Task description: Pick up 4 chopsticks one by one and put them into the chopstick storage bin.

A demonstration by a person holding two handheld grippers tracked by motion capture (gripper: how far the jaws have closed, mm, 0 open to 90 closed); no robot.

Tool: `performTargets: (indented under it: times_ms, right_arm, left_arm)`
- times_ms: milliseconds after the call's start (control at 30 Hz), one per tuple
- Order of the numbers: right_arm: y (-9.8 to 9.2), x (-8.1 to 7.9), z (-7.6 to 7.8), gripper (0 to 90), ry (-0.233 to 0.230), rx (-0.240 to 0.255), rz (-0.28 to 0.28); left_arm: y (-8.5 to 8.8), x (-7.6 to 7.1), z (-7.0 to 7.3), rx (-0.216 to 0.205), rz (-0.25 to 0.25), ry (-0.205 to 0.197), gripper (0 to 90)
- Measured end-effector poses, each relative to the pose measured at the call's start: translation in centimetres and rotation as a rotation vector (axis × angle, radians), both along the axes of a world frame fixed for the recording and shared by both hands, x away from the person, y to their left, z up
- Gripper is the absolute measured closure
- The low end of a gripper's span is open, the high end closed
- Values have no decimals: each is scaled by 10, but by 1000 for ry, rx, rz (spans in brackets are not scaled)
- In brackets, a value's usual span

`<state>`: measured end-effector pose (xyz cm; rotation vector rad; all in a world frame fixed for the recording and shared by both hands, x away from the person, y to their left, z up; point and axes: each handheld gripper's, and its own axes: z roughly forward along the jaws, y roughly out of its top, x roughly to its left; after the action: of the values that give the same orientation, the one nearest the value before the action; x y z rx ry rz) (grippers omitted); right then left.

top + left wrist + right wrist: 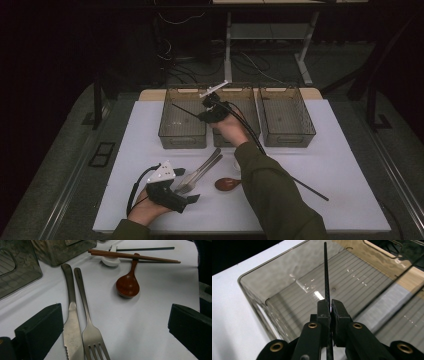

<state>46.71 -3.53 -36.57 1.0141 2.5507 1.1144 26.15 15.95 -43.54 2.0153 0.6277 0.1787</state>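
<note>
My right gripper (210,111) (330,308) is shut on a thin black chopstick (326,275), held above the left clear bin (182,139) (274,287) with the stick's tip (175,105) pointing left over it. Low at the front left, my left gripper (189,186) (116,327) stands open over the table, its jaws either side of the heads of a steel knife (71,322) and fork (93,338). A second black chopstick (310,190) (145,249) lies on the white table to the right.
A dark wooden spoon (226,184) (127,285) lies beside the fork. Two brown chopsticks (135,256) rest on a small white holder (110,262). Middle bin (222,141) and right bin (287,137) stand along the back edge.
</note>
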Motion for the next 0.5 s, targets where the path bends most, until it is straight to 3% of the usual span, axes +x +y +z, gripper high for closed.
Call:
performTargets:
  times_ms: [267, 500]
  right_arm:
    - [23, 7, -7, 853, 12, -37, -15]
    - [30, 14, -10, 852, 22, -43, -34]
  left_arm:
    - [0, -1, 0, -3, -2, 1, 0]
    - [0, -1, 1, -7, -4, 0, 0]
